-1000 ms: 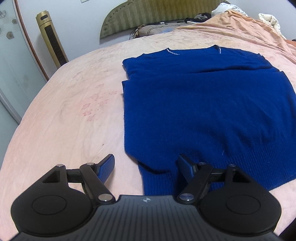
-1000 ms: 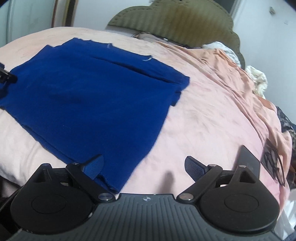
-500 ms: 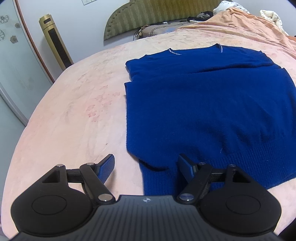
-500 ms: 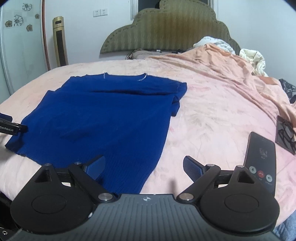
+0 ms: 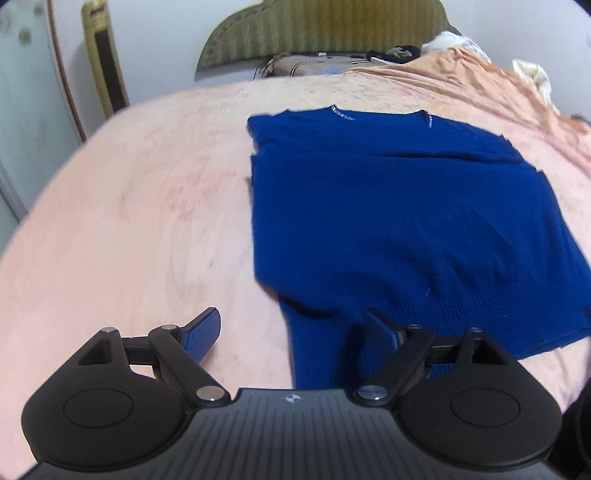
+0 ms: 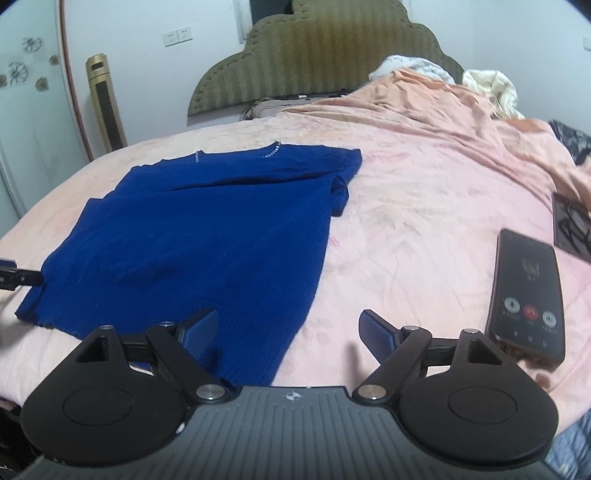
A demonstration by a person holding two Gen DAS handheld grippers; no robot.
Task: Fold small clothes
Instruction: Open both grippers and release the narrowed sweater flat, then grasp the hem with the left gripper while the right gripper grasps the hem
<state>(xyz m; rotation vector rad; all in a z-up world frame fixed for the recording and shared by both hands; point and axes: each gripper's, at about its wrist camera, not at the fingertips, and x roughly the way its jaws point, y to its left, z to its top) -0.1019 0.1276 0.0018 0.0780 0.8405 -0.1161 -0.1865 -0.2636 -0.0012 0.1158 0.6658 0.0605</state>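
A dark blue knit sweater point(image 5: 406, 221) lies flat on the pink bed, neckline away from me, sleeves folded in; it also shows in the right wrist view point(image 6: 207, 236). My left gripper point(image 5: 291, 328) is open at the sweater's near left hem corner, one finger over the bedsheet, the other over the hem. My right gripper point(image 6: 288, 328) is open at the near right hem corner, its left finger over the fabric. The tip of the left gripper point(image 6: 14, 277) shows at the left edge of the right wrist view.
A phone point(image 6: 528, 291) with a lit call screen lies on the bed right of my right gripper, glasses point(image 6: 572, 225) beyond it. An orange blanket point(image 6: 424, 107) and pillows lie at the headboard point(image 5: 321, 33). A gold tower fan point(image 5: 103, 62) stands left.
Both views tilted up and shifted. The right gripper swung to face the headboard, bringing the phone into view. The left gripper stayed by the hem corner. Both stayed open.
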